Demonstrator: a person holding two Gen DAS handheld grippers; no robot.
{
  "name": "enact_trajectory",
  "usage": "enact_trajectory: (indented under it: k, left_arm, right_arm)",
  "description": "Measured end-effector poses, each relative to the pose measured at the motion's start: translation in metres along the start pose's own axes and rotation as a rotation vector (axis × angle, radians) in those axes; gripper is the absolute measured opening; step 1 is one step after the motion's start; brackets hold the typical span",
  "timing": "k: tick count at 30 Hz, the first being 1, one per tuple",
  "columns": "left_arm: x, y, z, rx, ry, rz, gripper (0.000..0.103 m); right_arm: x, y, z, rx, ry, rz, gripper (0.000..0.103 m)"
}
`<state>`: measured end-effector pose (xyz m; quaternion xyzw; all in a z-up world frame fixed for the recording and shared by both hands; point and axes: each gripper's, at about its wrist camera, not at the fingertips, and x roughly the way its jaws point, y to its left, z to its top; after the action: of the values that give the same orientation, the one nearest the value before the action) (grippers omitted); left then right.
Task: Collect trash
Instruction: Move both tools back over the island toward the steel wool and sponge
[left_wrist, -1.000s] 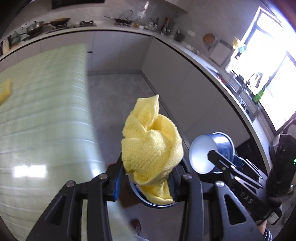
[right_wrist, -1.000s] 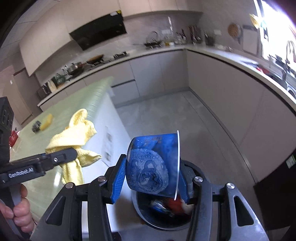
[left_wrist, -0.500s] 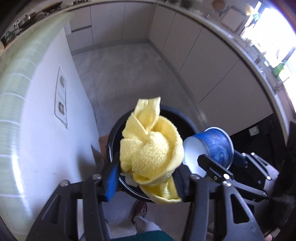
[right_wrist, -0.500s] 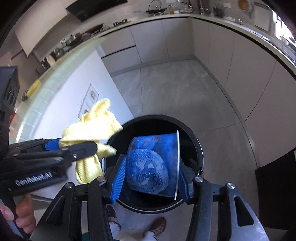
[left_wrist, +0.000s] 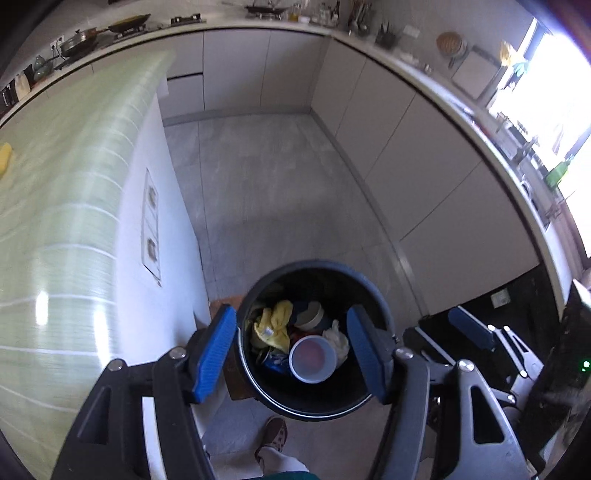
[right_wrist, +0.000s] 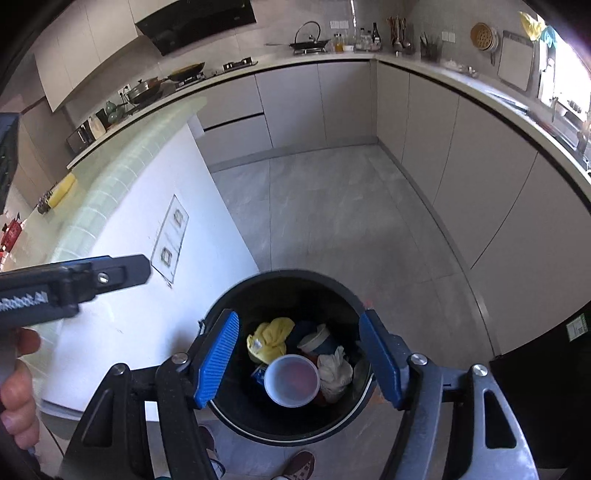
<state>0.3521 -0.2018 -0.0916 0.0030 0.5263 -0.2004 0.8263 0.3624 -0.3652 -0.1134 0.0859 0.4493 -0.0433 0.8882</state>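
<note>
A dark round trash bin stands on the floor beside the island; it also shows in the right wrist view. Inside lie the yellow cloth, the blue cup with its white mouth up, a second cup and crumpled white paper. My left gripper is open and empty above the bin. My right gripper is open and empty above it too.
The white island with a green tiled top stands left of the bin. Grey cabinets line the back and right walls. A yellow sponge lies on the island. The person's shoe is below the bin.
Both grippers opened over the bin. The yellow cloth and the blue cup dropped into it.
</note>
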Motion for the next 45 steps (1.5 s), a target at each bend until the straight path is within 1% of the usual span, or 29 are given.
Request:
enact_trajectory:
  k: [4,7,8,10,11,16,17,19,20,21,22,23,24,26,28,31,35,38,41,45]
  left_arm:
    - [-0.032,0.02,0.007,-0.02,-0.043,-0.023,0.064]
    - [-0.057,0.041,0.01,-0.036,-0.086,-0.022,0.064]
    - [-0.06,0.048,0.01,-0.036,-0.097,-0.02,0.064]
    - [-0.079,0.072,0.01,-0.049,-0.13,-0.008,0.064]
    - [-0.083,0.081,0.01,-0.057,-0.136,-0.007,0.064]
    - [-0.117,0.154,0.006,-0.117,-0.174,0.02,0.064]
    - [-0.125,0.176,0.004,-0.134,-0.179,0.027,0.064]
    - [-0.134,0.205,0.001,-0.15,-0.187,0.036,0.064]
    - [-0.141,0.228,0.0,-0.161,-0.195,0.051,0.064]
    - [-0.145,0.242,-0.001,-0.171,-0.201,0.062,0.064]
    - [-0.15,0.263,-0.001,-0.183,-0.211,0.076,0.064]
    - [-0.154,0.275,0.001,-0.191,-0.215,0.086,0.064]
    - [-0.158,0.299,0.0,-0.214,-0.221,0.111,0.064]
    - [-0.164,0.333,0.0,-0.258,-0.228,0.144,0.064]
    - [-0.167,0.366,0.0,-0.302,-0.233,0.176,0.065]
    - [-0.165,0.402,0.005,-0.35,-0.231,0.206,0.065]
    - [-0.154,0.425,0.015,-0.382,-0.224,0.237,0.065]
    - [-0.148,0.444,0.026,-0.381,-0.223,0.263,0.065]
    - [-0.141,0.458,0.04,-0.347,-0.207,0.276,0.065]
    - [-0.132,0.472,0.064,-0.29,-0.205,0.275,0.065]
  right_arm:
    - [-0.025,0.017,0.009,0.001,-0.043,-0.007,0.07]
    - [-0.044,0.042,0.026,-0.011,-0.085,-0.005,0.07]
    - [-0.049,0.052,0.031,-0.015,-0.097,-0.001,0.07]
    - [-0.059,0.074,0.04,-0.033,-0.122,0.008,0.07]
    - [-0.063,0.088,0.044,-0.046,-0.134,0.009,0.071]
    - [-0.07,0.164,0.064,-0.097,-0.168,0.037,0.072]
    - [-0.071,0.188,0.068,-0.117,-0.178,0.043,0.072]
    - [-0.069,0.222,0.072,-0.142,-0.187,0.046,0.073]
    - [-0.068,0.241,0.075,-0.151,-0.191,0.056,0.074]
    - [-0.065,0.267,0.078,-0.161,-0.197,0.072,0.074]
    - [-0.063,0.279,0.079,-0.166,-0.2,0.078,0.075]
    - [-0.059,0.298,0.081,-0.175,-0.202,0.088,0.075]
    - [-0.053,0.323,0.084,-0.19,-0.201,0.107,0.076]
    - [-0.042,0.358,0.086,-0.215,-0.194,0.133,0.077]
    - [-0.03,0.39,0.088,-0.236,-0.181,0.161,0.078]
    - [-0.01,0.429,0.097,-0.258,-0.15,0.194,0.078]
    - [0.02,0.465,0.109,-0.29,-0.121,0.229,0.078]
    - [0.045,0.485,0.121,-0.323,-0.112,0.251,0.079]
    - [0.066,0.5,0.131,-0.348,-0.096,0.258,0.079]
    - [0.094,0.519,0.146,-0.37,-0.069,0.257,0.079]
